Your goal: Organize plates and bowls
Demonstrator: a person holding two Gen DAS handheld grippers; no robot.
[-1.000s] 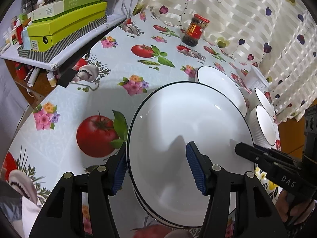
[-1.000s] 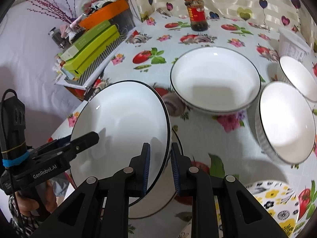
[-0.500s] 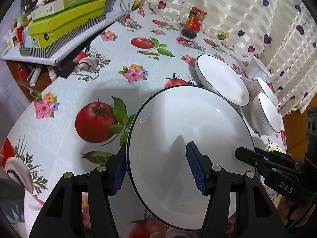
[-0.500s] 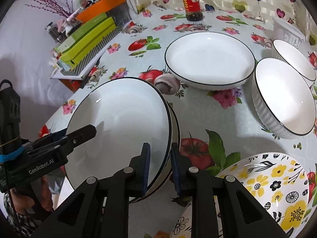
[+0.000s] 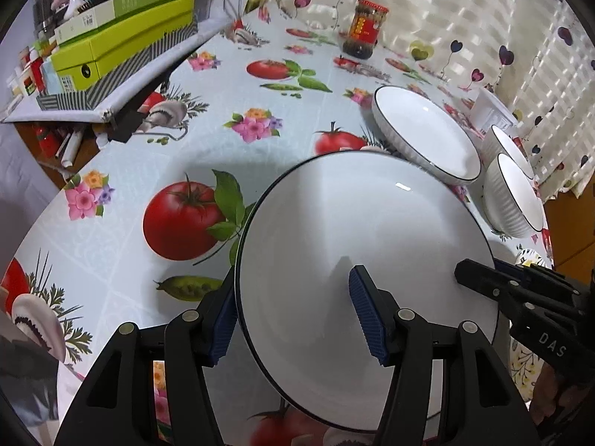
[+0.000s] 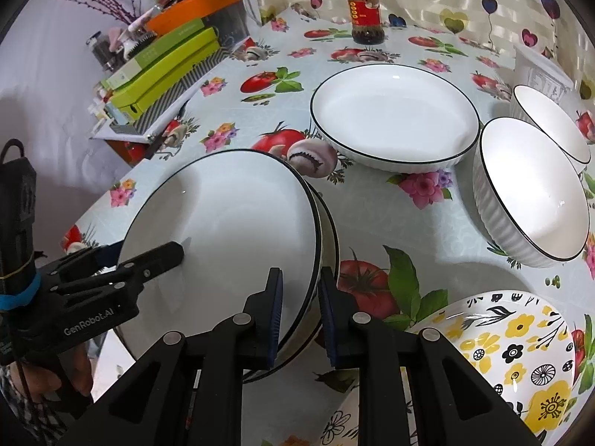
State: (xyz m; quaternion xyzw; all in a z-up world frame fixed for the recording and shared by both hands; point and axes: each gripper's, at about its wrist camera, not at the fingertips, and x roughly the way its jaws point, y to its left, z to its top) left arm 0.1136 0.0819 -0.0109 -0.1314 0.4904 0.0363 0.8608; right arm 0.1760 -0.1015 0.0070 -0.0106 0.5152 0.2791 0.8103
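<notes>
A: Why do you carry the black-rimmed white plate (image 6: pixel 223 241) with two tools at once?

B: It is broad and shallow, so one pinch at the edge would likely let it tip. Your right gripper (image 6: pixel 299 312) has its jaws narrow, clamped on the plate's near rim, one pad inside and one outside. Your left gripper (image 5: pixel 297 316) straddles the opposite rim with its jaws about half open; one pad lies over the plate's face, the other just outside the edge. Whether those pads actually press, I cannot tell.

A: And where is the plate now?

B: Tilted, just above a second plate of the same kind (image 6: pixel 329 230) on the desk (image 6: pixel 372 204). I judge you are nesting it onto that one.

A: What does each camera give you?

B: The right wrist view shows the lower plate's rim peeking out beside the held one, plus the flowered yellow plate (image 6: pixel 513 353) near you. The left wrist view hides the lower plate almost wholly. Both show the wide shallow dish (image 5: pixel 424 137) and two ribbed bowls (image 5: pixel 513 193), well apart from your stack, and the red-lidded jar (image 5: pixel 362 26) at the far edge.
</notes>
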